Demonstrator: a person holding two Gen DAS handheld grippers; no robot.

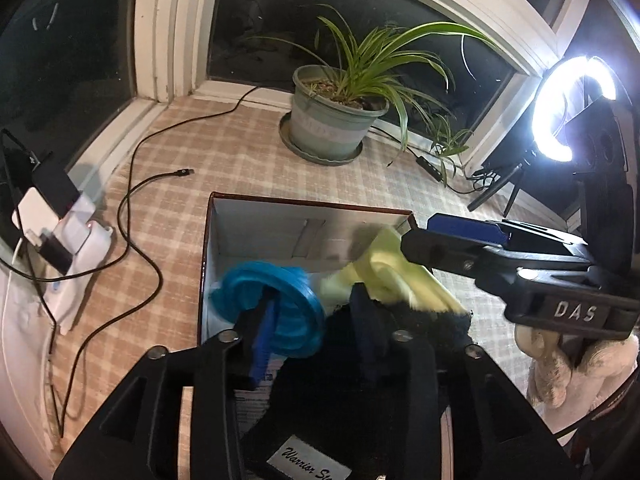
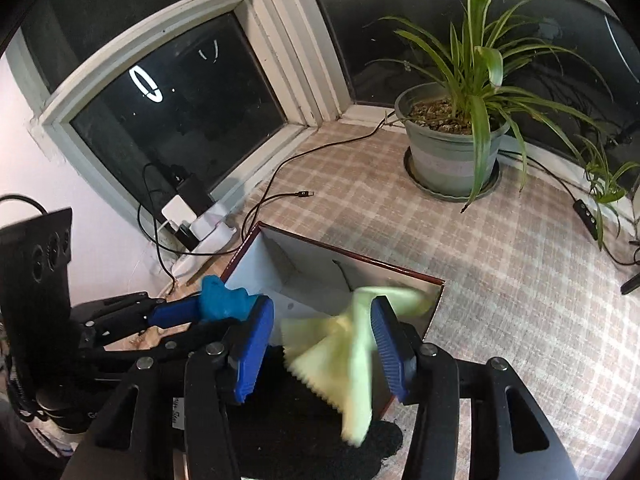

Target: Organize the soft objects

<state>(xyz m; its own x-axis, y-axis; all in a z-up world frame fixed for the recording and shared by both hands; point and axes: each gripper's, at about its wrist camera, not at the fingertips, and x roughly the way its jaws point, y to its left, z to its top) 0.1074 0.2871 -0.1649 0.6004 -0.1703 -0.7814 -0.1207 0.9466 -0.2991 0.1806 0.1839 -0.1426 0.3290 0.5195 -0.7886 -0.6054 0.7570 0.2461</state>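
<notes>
An open box (image 1: 280,216) (image 2: 332,256) with white inner walls and a dark red rim stands on the checked surface. My left gripper (image 1: 316,320) is over the box and its jaws stand apart; a blue soft ring-shaped object (image 1: 276,308) (image 2: 224,300) sits on its left finger. My right gripper (image 2: 320,344) is open over the box, and a pale yellow cloth (image 2: 340,344) (image 1: 392,268) hangs blurred between its fingers, touching the right one. A black fuzzy cloth (image 2: 304,412) (image 1: 424,320) lies in the box under both and spills over its rim.
A potted spider plant (image 1: 340,120) (image 2: 456,152) stands behind the box by the window. A black cable (image 1: 136,216) (image 2: 280,196) and a power strip with chargers (image 1: 60,220) (image 2: 196,216) lie to the left. A ring light (image 1: 572,108) on a tripod shines at right.
</notes>
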